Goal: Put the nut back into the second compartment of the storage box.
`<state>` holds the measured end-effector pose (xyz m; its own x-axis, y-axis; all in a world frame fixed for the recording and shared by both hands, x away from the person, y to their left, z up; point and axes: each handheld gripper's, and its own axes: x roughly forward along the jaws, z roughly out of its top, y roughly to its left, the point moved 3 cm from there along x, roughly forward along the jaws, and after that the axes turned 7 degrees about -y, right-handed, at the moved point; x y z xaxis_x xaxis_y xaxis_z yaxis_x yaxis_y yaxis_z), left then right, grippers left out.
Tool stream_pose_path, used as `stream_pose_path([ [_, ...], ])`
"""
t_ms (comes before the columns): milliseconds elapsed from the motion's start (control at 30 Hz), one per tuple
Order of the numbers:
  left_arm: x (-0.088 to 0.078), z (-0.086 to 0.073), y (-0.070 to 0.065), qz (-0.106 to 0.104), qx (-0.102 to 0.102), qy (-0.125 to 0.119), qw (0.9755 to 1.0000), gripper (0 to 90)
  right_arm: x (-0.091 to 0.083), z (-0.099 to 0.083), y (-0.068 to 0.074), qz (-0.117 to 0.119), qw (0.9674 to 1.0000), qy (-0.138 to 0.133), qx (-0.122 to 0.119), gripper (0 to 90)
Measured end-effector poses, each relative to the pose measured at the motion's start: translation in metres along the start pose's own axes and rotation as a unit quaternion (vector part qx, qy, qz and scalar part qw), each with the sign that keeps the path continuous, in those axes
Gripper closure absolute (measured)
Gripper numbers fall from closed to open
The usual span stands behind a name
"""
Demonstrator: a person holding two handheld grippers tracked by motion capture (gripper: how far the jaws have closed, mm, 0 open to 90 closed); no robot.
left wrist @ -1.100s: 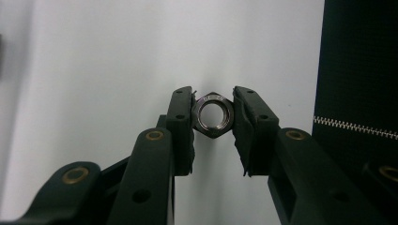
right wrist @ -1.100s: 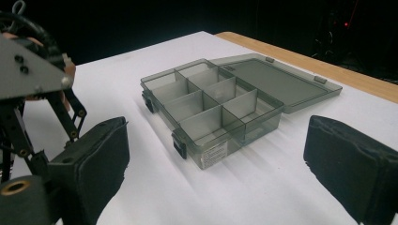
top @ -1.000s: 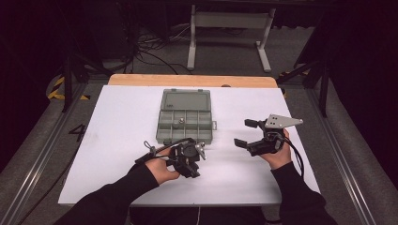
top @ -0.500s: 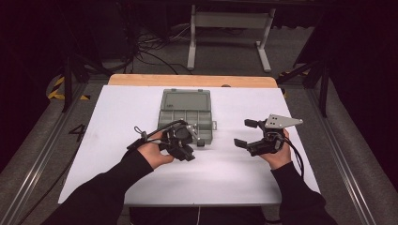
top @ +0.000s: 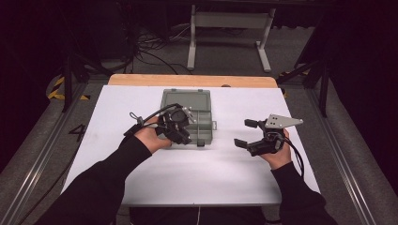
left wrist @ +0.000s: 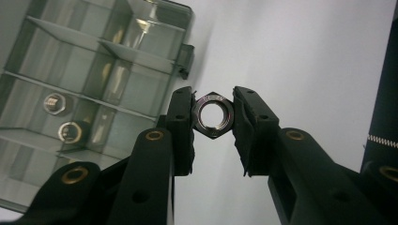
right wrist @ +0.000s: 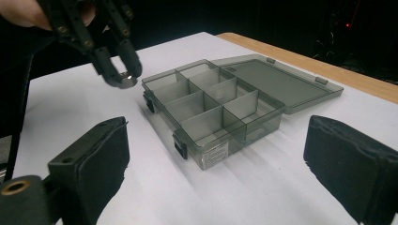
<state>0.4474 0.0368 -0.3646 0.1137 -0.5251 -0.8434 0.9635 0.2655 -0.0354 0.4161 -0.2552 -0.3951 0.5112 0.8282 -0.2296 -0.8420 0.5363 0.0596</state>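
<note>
White table (top: 197, 183), spanning the centre of the high view, with its wooden far edge along the top. On it, just above centre, lies the grey compartment box (top: 195, 123), lid folded open toward the top of the frame.

My right gripper (top: 246, 133), at right of centre in the high view, has its jaws spread wide and holds nothing; in its own view the two pads stand at lower left and lower right with the box between them farther off.

My left gripper (top: 180, 126), at the box's left edge in the high view, is pinching a hex nut (left wrist: 213, 115) by two opposite flats; in the left gripper view the nut sits at frame centre, above bare table just beside the box's latch side. In the right gripper view the same nut (right wrist: 126, 80) hangs at upper left, off the box's near corner.

Two nuts (left wrist: 54, 103) already rest in compartments at the left of the left gripper view. Judged progress: sorting is partly done; the held nut is not yet over a compartment and remains to be dropped in.
</note>
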Motion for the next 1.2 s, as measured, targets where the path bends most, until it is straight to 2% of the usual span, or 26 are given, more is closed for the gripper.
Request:
stream_pose_path([
  [533, -0.005, 0.010, 0.043, 0.036, -0.035, -0.008, 0.9987, 69.8, 0.001, -0.001, 0.000, 0.001, 1.0000, 0.001, 0.001, 7.8],
  [867, 0.000, 0.013, 0.068, 0.060, -0.059, -0.011, 0.9964, 69.7, 0.000, 0.000, -0.001, 0.001, 1.0000, -0.001, 0.002, 7.8],
  [1100, 0.007, 0.011, 0.084, 0.075, -0.086, -0.007, 0.9935, 69.7, -0.001, 0.000, -0.001, 0.001, 1.0000, -0.002, 0.002, 7.8],
  [1200, 0.011, 0.009, 0.090, 0.076, -0.090, -0.007, 0.9930, 69.8, 0.000, -0.001, -0.001, 0.001, 1.0000, 0.000, 0.003, 7.8],
])
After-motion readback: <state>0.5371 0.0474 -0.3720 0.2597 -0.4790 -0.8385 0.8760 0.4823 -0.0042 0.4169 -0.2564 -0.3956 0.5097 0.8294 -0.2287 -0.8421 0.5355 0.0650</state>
